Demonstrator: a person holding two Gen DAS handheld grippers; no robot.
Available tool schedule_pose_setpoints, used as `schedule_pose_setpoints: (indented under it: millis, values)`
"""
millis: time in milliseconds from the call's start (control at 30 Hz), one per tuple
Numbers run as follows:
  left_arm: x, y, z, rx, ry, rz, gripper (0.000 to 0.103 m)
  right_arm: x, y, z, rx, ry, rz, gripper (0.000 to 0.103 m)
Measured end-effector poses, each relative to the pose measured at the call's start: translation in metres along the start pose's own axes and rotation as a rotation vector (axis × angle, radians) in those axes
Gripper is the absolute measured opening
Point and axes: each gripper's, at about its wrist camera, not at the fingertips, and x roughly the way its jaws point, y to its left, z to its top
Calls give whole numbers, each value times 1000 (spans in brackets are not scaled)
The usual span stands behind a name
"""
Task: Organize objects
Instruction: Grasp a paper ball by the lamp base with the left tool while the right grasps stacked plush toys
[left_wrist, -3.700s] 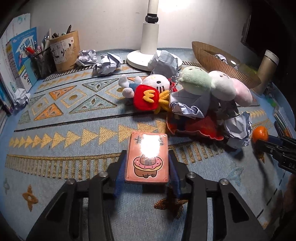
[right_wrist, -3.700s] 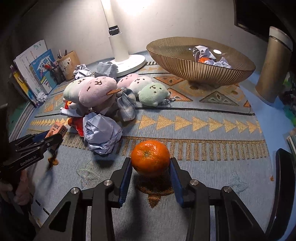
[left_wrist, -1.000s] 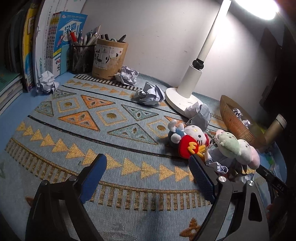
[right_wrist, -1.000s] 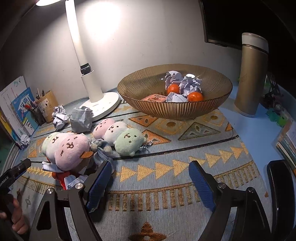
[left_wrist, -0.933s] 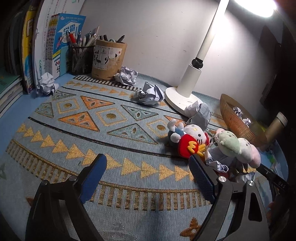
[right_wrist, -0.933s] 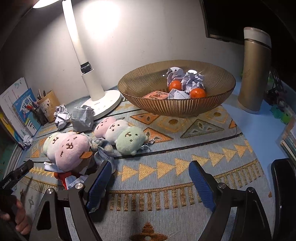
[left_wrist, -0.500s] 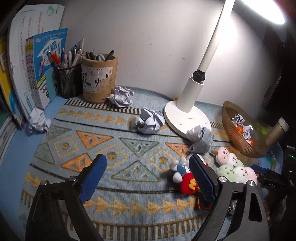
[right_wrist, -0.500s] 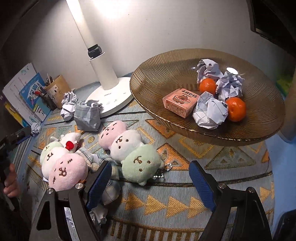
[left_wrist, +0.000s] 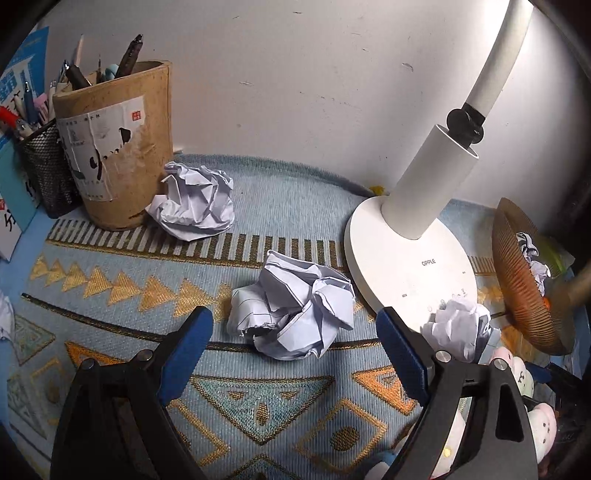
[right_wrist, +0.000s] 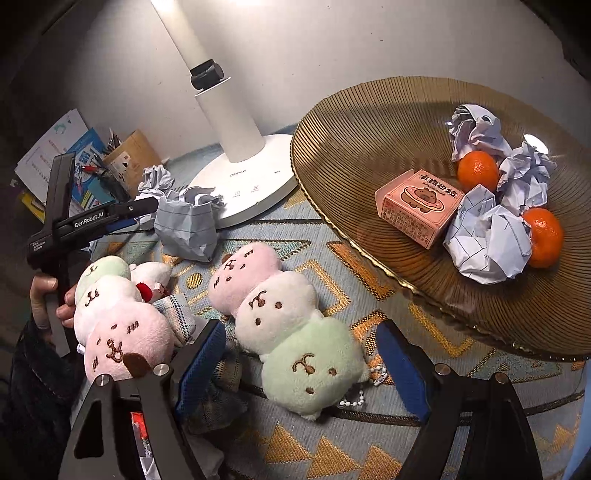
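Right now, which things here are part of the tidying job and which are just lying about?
Part of the job:
paper ball between the open left gripper pads
three-ball plush under the open right gripper
bowl

Just there:
lamp
pen holder

Single warm-white source overhead, heavy fisheye, dark corners.

Light comes from the white desk lamp with round base (left_wrist: 413, 258); its head blows out at the top edge in both views. The off-white wall (left_wrist: 295, 74) is bright, frame corners vignette to black. The crumpled white paper ball (left_wrist: 291, 314) throws a soft shadow toward the camera. Small glare spot inside the ribbed amber glass bowl (right_wrist: 351, 155). Edges bend strongly; centre detail is sharp.
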Motion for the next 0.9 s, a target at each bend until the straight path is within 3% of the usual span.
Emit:
schedule_pose_setpoints:
  millis: [33,67,100,167,267,467,633,800,900]
  values:
    - [1,-2,-1,7,1,1,78,-1,1,-1,-2,0,-7,70]
    - [3,-3,-2,16,8,4,62,-1,2,-1,-3,5,-9,61]
    - [4,-4,-4,24,13,4,54,-2,3,-1,-3,13,-2,58]
    - [0,-5,-6,27,-6,5,46,-4,7,-3,-16,14,-28,54]
    - [-14,-6,-7,30,-36,2,45,-16,11,-9,-8,-10,-48,41]
    - [-71,-13,-29,46,-110,-37,45,-66,1,-40,104,-52,-103,40]
    - [-117,-19,-70,14,-153,-68,45,-107,-5,-85,203,-78,-185,40]
    - [-128,-28,-111,-23,-155,-49,45,-106,0,-114,245,-16,-113,45]
    - [-124,-32,-135,-50,-137,-75,45,-104,10,-123,179,4,-139,61]
